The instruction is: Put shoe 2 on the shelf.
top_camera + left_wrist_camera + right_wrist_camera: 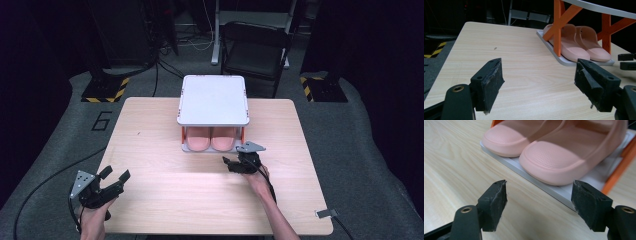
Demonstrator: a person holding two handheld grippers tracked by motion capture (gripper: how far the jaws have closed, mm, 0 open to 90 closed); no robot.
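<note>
1. Pink slippers (211, 138): one pair, side by side on the lower shelf of a small rack (213, 100), toes toward the person. The rack has a white top, a white base plate and orange struts, and stands at the table's (150, 150) far middle.
2. Right gripper (231, 164): just in front of the rack's right corner. Jaws wide apart, nothing between the pads; in the right gripper view the nearer slipper's toe (551, 160) lies just beyond them, untouched.
3. Left gripper (116, 175): near the table's front left corner, well apart from the rack. Jaws spread wide over bare wood, holding nothing.
</note>
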